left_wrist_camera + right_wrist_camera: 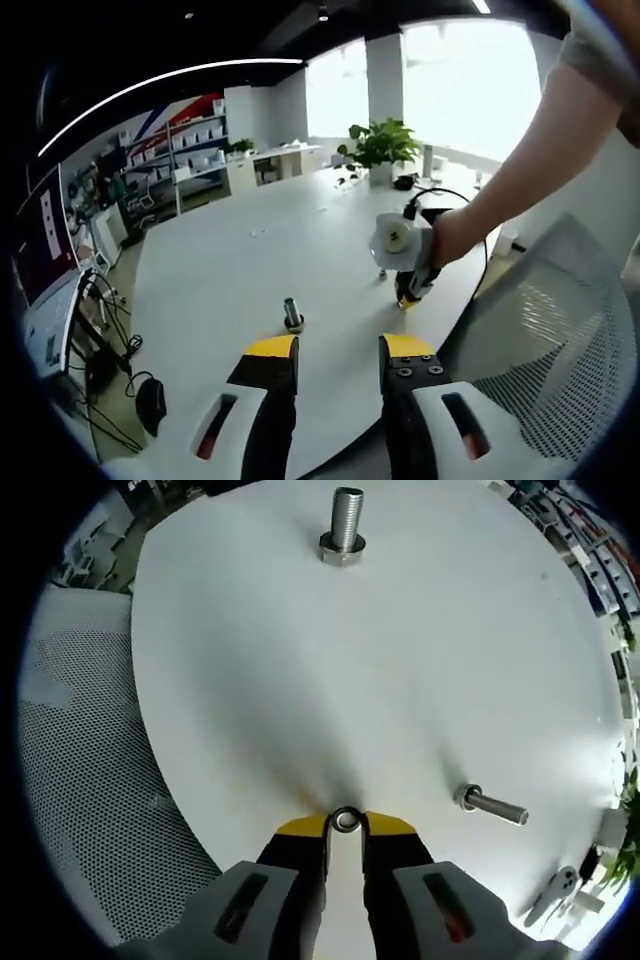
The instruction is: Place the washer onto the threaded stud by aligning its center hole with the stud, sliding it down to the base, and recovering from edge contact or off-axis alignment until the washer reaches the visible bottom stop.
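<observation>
As you leaned over the white table [420, 660], your right gripper [345, 825] had its yellow-tipped jaws drawn in on a small metal washer [345, 820], the ring pinched between the tips just above the tabletop. In the right gripper view the threaded stud [343, 528] stood upright on its hex base at the far side of the table, well apart from the washer — nothing sat on its threads. A second bolt [493, 807] lay on its side to the right, nearer the gripper than the stud.

In the left gripper view your left gripper [338, 352] hung over the near edge of the same table with its jaws apart and nothing between them. The stud [292, 314] stood just beyond those tips, a little left of centre. Farther right, your hand [445, 240] held the right gripper [408, 296] nose-down at the tabletop — whether its tips touched the surface could not be told from there. A mesh-backed chair [545, 340] sat at the near right, and a potted plant [382, 145] stood at the table's far end by the bright windows.
</observation>
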The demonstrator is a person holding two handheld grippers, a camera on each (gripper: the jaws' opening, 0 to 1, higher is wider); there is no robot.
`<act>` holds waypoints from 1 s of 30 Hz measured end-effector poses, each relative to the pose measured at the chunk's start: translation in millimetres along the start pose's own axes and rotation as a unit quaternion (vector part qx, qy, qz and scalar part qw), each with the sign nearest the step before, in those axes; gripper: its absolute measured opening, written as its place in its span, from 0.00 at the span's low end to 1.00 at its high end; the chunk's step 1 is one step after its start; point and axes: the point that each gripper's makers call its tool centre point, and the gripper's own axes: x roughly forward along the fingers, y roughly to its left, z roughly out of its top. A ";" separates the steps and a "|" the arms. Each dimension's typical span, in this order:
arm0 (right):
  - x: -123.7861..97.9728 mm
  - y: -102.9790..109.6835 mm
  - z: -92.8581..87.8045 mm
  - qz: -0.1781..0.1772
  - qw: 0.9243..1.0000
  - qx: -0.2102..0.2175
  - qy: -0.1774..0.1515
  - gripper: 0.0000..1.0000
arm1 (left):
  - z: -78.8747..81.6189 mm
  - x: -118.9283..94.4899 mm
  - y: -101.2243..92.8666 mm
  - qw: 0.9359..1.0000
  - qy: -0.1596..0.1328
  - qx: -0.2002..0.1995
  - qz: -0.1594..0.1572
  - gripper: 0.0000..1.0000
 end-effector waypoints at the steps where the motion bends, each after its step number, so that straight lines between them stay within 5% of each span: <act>1: -0.3 1.1 0.1 0.000 1.000 0.002 -0.002 0.14 | -0.4 0.1 -0.7 1.000 0.001 0.001 -0.001 0.30; 9: -10.9 -6.2 -3.0 0.011 0.998 0.057 -0.029 0.13 | 1.2 -0.4 0.8 1.000 -0.004 -0.002 0.001 0.30; 30: -58.1 -49.9 -6.0 -0.028 0.989 0.095 -0.110 0.13 | -0.3 -0.5 -0.4 1.000 0.001 0.006 0.002 0.30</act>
